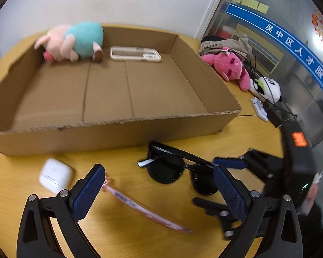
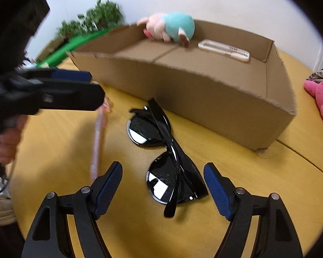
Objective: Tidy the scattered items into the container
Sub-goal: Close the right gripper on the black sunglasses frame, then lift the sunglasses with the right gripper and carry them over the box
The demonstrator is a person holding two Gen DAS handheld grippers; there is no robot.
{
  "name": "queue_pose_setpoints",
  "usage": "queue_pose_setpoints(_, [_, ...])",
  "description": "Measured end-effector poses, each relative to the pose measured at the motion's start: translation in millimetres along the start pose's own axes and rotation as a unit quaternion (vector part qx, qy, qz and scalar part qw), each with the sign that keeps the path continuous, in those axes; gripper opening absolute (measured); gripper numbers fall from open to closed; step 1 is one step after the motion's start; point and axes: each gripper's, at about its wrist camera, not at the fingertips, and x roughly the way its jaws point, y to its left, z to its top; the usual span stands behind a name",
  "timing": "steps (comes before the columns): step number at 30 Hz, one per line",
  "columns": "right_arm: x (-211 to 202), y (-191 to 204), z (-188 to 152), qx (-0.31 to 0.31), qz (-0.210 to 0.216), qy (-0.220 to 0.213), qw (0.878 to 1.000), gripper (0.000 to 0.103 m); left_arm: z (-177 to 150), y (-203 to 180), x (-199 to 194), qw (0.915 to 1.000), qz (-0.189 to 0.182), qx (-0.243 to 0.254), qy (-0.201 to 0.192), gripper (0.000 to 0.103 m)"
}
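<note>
Black sunglasses [image 2: 161, 150] lie folded on the yellow table in front of the cardboard box [image 2: 204, 99]. My right gripper [image 2: 162, 180] stands open, its pads on either side of the near lens without touching it. A pink pen [image 1: 140, 206] lies on the table between the fingers of my open left gripper [image 1: 159, 185], and nothing presses on it. A white earbud case [image 1: 56, 175] sits to the left of that gripper. Inside the box [image 1: 109, 129], at the far wall, rest a pink and teal plush [image 1: 75, 40] and a white remote-like device [image 1: 135, 53].
A pink plush [image 1: 230, 64], a white plush [image 1: 267, 88], a beige cloth and cables lie on the table right of the box. Green plants [image 2: 97, 19] stand beyond the box's left end. A hand [image 2: 6, 146] holds the left gripper [image 2: 97, 88].
</note>
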Motion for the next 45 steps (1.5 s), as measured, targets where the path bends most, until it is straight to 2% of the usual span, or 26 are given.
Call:
queue_pose_setpoints(2, [4.3, 2.9, -1.5, -0.005, -0.006, 0.009, 1.000, 0.074, 0.1, 3.7, 6.9, 0.9995, -0.019, -0.017, 0.016, 0.097])
queue_pose_setpoints(4, [1.5, 6.3, -3.7, -0.008, -0.021, 0.013, 1.000, 0.060, -0.9, 7.1, 15.6, 0.9985, -0.029, -0.031, 0.034, 0.088])
queue_pose_setpoints(5, [0.4, 6.6, -4.4, -0.005, -0.025, 0.014, 1.000, 0.057, -1.3, 8.1, 19.2, 0.9980, -0.032, -0.036, 0.041, 0.084])
queue_pose_setpoints(7, [-3.7, 5.9, -8.8, 0.008, -0.022, 0.014, 1.000, 0.057, -2.6, 10.4, 27.4, 0.9958, -0.046, -0.052, 0.059, 0.073])
queue_pose_setpoints(10, [-8.7, 6.7, -16.1, 0.029, -0.024, 0.005, 0.999, 0.057, -5.3, 14.4, 39.4, 0.9914, -0.068, -0.075, 0.083, 0.064])
queue_pose_setpoints(15, [-14.6, 11.4, -26.0, 0.065, 0.009, -0.022, 0.998, 0.056, -8.9, 22.6, 52.8, 0.9797, -0.116, -0.122, 0.109, 0.044])
queue_pose_setpoints(17, [-15.7, 11.1, -28.2, 0.076, 0.022, -0.030, 0.996, 0.055, -10.9, 23.4, 55.9, 0.9778, -0.121, -0.127, 0.115, 0.031])
queue_pose_setpoints(18, [-16.5, 10.3, -29.0, 0.083, 0.030, -0.033, 0.996, 0.055, -12.0, 24.2, 57.5, 0.9764, -0.124, -0.132, 0.118, 0.021])
queue_pose_setpoints(19, [-18.0, 8.6, -30.8, 0.092, 0.037, -0.036, 0.994, 0.055, -12.9, 24.3, 58.7, 0.9756, -0.125, -0.135, 0.121, 0.017])
queue_pose_setpoints(25, [-23.3, 9.6, -30.5, 0.106, 0.046, -0.046, 0.992, 0.054, -5.7, 17.5, 42.9, 0.9762, -0.147, -0.126, 0.099, 0.009])
queue_pose_setpoints(27, [-29.3, 13.5, -26.8, 0.103, 0.054, -0.057, 0.992, 0.050, -1.5, 15.8, 31.4, 0.9788, -0.144, -0.115, 0.088, 0.009])
queue_pose_setpoints(33, [-41.9, 27.7, -5.8, 0.079, 0.045, -0.079, 0.993, 0.048, 15.9, 11.8, -1.0, 0.9827, -0.150, -0.096, 0.051, 0.007])
queue_pose_setpoints(39, [-56.3, 36.9, 23.5, 0.066, 0.050, -0.110, 0.990, 0.048, 41.3, 19.3, -36.0, 0.9841, -0.157, -0.083, 0.013, 0.006])
queue_pose_setpoints(45, [-77.9, 48.6, 67.1, 0.038, 0.039, -0.147, 0.988, 0.048, 77.5, 33.0, -81.0, 0.9840, -0.163, -0.063, -0.036, 0.006])
